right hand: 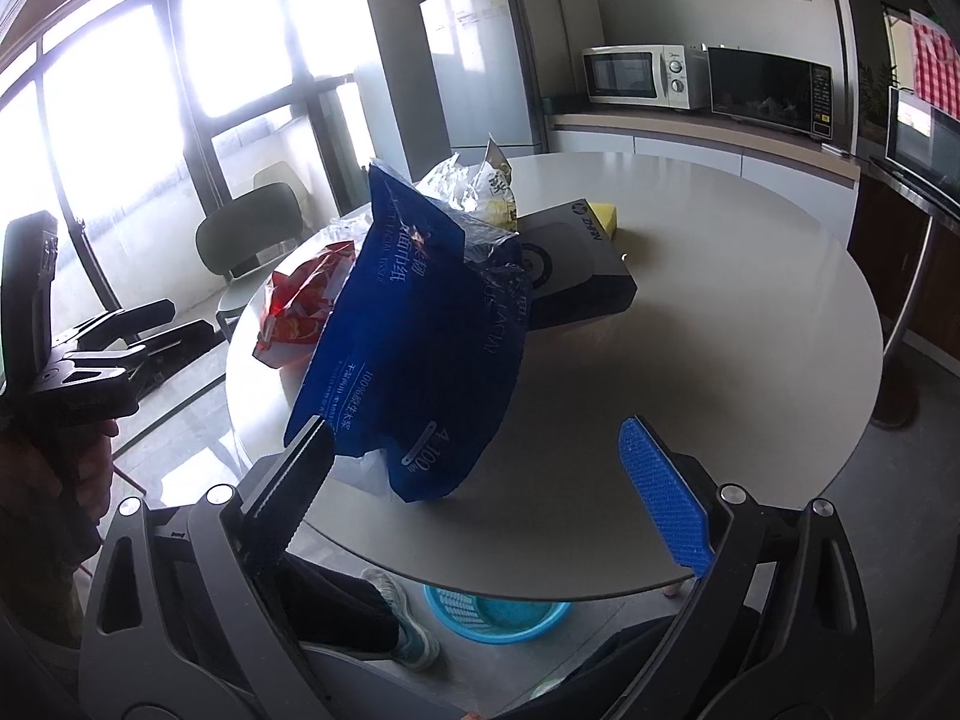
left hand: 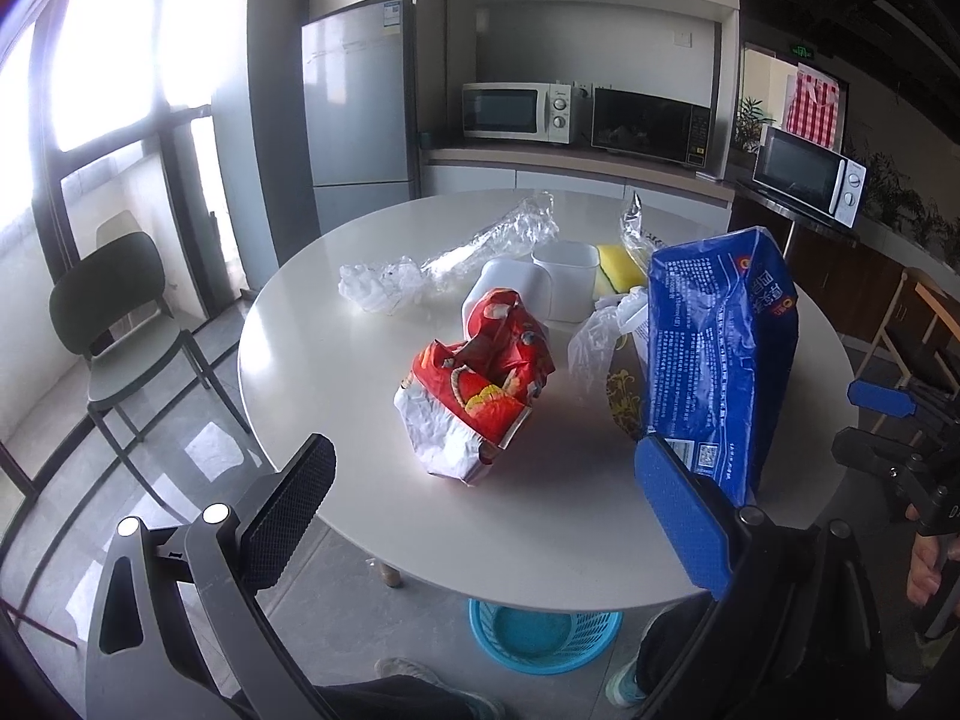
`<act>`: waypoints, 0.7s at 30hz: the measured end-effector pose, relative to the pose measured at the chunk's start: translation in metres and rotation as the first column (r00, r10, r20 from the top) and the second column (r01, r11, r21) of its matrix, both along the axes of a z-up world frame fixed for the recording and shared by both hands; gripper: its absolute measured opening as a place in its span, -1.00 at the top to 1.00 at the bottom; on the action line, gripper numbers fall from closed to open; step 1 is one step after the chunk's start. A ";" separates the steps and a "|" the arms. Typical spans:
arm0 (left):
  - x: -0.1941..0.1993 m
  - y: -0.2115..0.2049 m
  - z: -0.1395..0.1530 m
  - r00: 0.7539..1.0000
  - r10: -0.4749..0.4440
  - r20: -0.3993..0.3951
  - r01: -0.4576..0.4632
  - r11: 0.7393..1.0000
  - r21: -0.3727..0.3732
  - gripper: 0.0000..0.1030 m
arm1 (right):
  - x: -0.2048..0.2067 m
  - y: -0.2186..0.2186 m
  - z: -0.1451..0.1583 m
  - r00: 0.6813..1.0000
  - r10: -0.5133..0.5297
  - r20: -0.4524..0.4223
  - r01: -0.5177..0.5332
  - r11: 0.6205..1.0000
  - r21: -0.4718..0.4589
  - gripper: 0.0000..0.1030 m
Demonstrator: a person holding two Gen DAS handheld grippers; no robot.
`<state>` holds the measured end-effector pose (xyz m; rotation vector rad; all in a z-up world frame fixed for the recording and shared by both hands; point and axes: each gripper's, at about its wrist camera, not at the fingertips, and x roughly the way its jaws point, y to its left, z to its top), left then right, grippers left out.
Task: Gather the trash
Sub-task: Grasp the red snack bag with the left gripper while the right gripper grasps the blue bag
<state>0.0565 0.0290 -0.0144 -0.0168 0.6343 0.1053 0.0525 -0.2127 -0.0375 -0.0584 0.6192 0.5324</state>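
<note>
Both grippers, left point(left hand: 480, 510) and right point(right hand: 480, 498), are held open and empty. Blue bag point(right hand: 414, 324) and red wrapper point(left hand: 480, 384) lie on table point(left hand: 336, 360); approach is judged underway, with basket point(left hand: 540, 636) beneath.

Table: round white top point(left hand: 336, 372), bare on the near left.
Chair: dark, with grey seat point(left hand: 114, 324), left of the table, by the window.
Window: tall dark-framed panes point(left hand: 108, 60), strongly backlit.
Fridge: silver two-door point(left hand: 357, 108), behind the table, against the wall.
Counter: white microwave point(left hand: 519, 111) just beside a black oven point(left hand: 651, 126) in the recess.
Second microwave: white point(left hand: 807, 177), on a separate stand to the right.
Checked cloth: red and white point(left hand: 813, 102), hanging above it.
Plants: green foliage point(left hand: 900, 198) along the right edge.
</note>
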 end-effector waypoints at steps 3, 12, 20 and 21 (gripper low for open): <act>0.011 0.002 -0.004 1.000 0.008 -0.018 -0.007 1.000 0.018 -0.89 | 0.014 0.003 -0.005 1.000 0.012 -0.022 -0.012 1.000 0.001 -0.72; 0.043 -0.002 -0.015 0.998 -0.003 -0.068 0.009 0.996 0.085 -0.89 | 0.049 0.013 -0.021 0.992 0.066 -0.106 -0.063 0.998 0.030 -0.51; 0.066 0.001 -0.023 0.994 -0.023 -0.105 0.033 0.996 0.088 -0.63 | 0.065 0.022 -0.033 0.975 0.136 -0.173 -0.126 0.990 0.069 -0.07; 0.068 0.002 -0.025 0.994 -0.025 -0.109 0.035 0.996 0.088 -0.58 | 0.064 0.025 -0.034 0.973 0.148 -0.177 -0.136 0.988 0.074 0.04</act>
